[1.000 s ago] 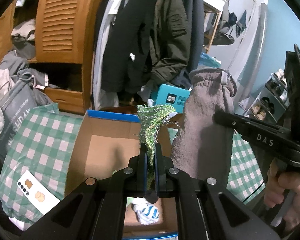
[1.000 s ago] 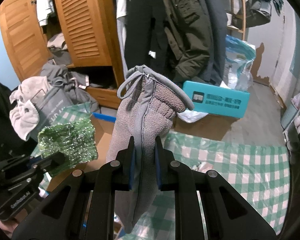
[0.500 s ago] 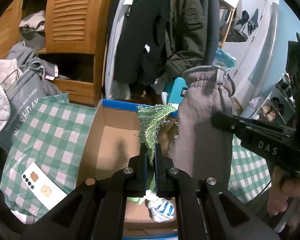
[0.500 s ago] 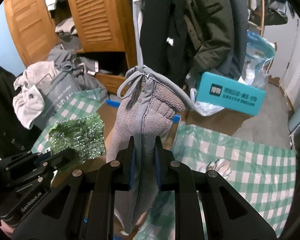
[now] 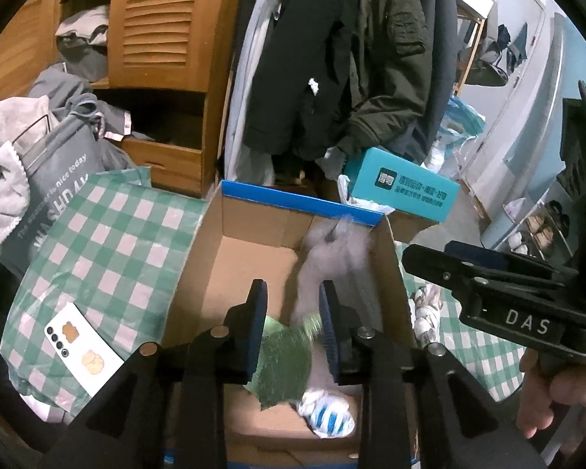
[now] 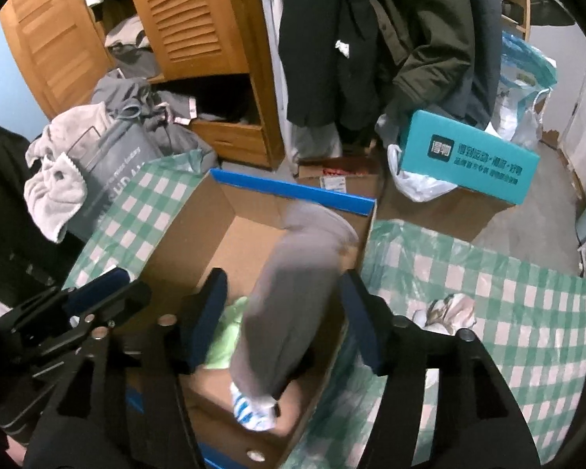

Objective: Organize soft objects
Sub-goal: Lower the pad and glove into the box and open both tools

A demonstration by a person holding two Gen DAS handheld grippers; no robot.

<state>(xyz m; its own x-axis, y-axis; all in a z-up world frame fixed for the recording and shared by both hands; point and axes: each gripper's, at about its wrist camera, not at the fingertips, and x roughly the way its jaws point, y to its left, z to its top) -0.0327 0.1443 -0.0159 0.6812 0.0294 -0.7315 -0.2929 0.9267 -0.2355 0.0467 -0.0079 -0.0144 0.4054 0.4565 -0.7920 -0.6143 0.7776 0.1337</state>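
An open cardboard box (image 5: 250,258) with a blue rim stands on the green checked cloth; it also shows in the right wrist view (image 6: 187,242). My left gripper (image 5: 293,305) is open above it. A green sparkly cloth (image 5: 283,367) is falling, blurred, into the box. My right gripper (image 6: 283,297) is open too. A grey mitt (image 6: 293,289) drops between its fingers into the box, blurred; it also shows in the left wrist view (image 5: 332,258). A blue-and-white striped item (image 5: 328,416) lies on the box floor.
A crumpled patterned cloth (image 6: 449,308) lies on the checked cloth right of the box. A white card (image 5: 84,348) lies on the left. A teal box (image 6: 468,156), hanging coats (image 5: 332,58), a wooden wardrobe (image 5: 156,27) and a grey bag (image 5: 54,183) stand behind.
Both grippers opened. The green cloth and the grey mitt left the jaws and are falling into the box. Both grippers tilted further down over the box.
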